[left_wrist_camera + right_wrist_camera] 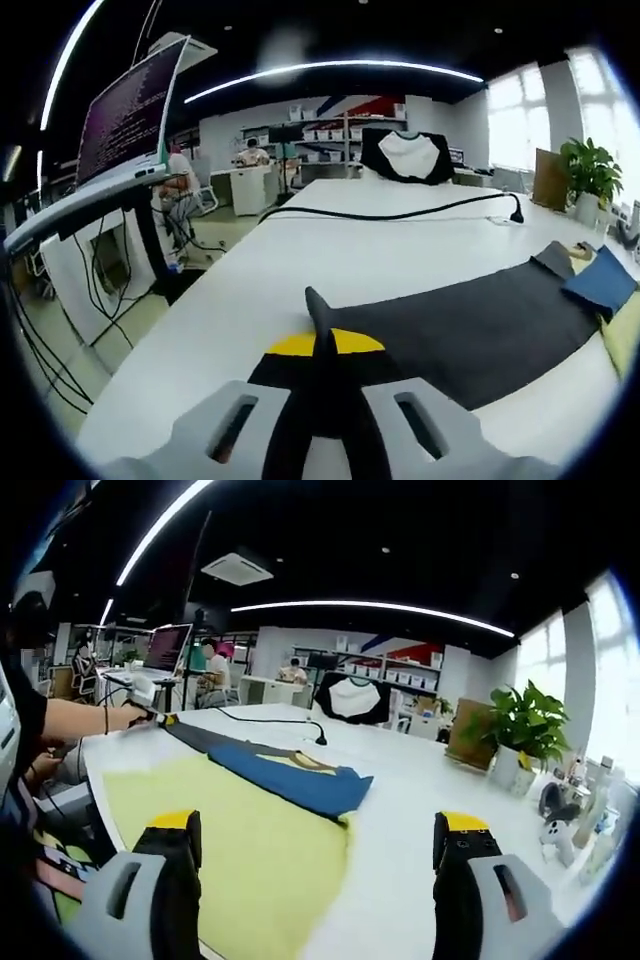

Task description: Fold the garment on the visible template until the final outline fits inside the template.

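While the left gripper view looks down a long white table (300, 260), the left gripper (325, 375) has its jaws pressed together on a raised pinch of the dark grey sleeve (470, 325) of the garment, with the yellow jaw tips showing either side of the fabric. That sleeve runs off to the right, flat on the table, toward the garment's blue body (603, 282) and a strip of the yellow-green template (624, 335) at the edge. Further back a black cable (400, 213) snakes across the table, a black-and-white shirt (407, 157) hangs over a chair, a potted plant (590, 175) sits on the right, and a monitor (130, 110) stands on the left.

Over in the right gripper view, the right gripper (318, 845) is spread wide, nothing between its jaws, hovering above the yellow-green template (240, 840). The blue garment (295, 780) lies along the template's far edge, partly on it, with its grey sleeve (200, 737) stretched out left to where the person's hand (135, 715) holds the left gripper (160, 718). A plant (525, 730) is on the right.
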{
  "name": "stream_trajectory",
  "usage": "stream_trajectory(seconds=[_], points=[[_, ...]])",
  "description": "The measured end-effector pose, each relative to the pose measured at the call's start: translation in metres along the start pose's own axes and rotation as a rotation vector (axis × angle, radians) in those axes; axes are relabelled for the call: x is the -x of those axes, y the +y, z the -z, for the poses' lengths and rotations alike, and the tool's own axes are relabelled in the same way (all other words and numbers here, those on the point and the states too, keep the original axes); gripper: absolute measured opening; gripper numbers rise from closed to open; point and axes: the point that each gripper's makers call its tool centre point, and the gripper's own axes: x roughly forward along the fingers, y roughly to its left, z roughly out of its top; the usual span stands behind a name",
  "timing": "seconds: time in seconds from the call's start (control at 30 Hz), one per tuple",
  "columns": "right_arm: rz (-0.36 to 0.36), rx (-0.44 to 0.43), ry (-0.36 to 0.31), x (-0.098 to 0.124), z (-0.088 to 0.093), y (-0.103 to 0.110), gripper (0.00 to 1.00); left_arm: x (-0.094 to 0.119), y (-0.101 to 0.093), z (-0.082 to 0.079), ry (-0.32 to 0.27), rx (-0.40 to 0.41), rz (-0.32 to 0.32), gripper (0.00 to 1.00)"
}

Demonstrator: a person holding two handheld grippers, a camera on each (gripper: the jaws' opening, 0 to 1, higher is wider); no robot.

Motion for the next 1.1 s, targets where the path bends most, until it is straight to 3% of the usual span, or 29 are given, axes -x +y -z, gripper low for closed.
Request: stream_trajectory(seconds=[0.17,0.4,0.57,0.93,1.1], points=[[0.005,0.000,0.004,0.002,0.002,-0.001,0.99,0.007,-0.003,-0.013,-0.031,0.015,0.000,0.02],[0.007,0.003,-0.001,0.005,-0.001,-0.001,0.99,0.020,-0.019,-0.044,-0.089,0.064,0.050,0.02],[0.003,0.002,0.000,0.005,-0.001,0.001,0.99,0.026,-0.034,-0.069,-0.119,0.056,0.082,0.02],[0.008,0.004,-0.007,0.009,-0.003,-0.002,0.99,0.040,-0.081,-0.125,-0.183,0.073,0.178,0.03],[0.017,0.002,-0.012,0.010,-0.004,-0.005,0.99,0.046,-0.117,-0.150,-0.211,0.081,0.242,0.03]])
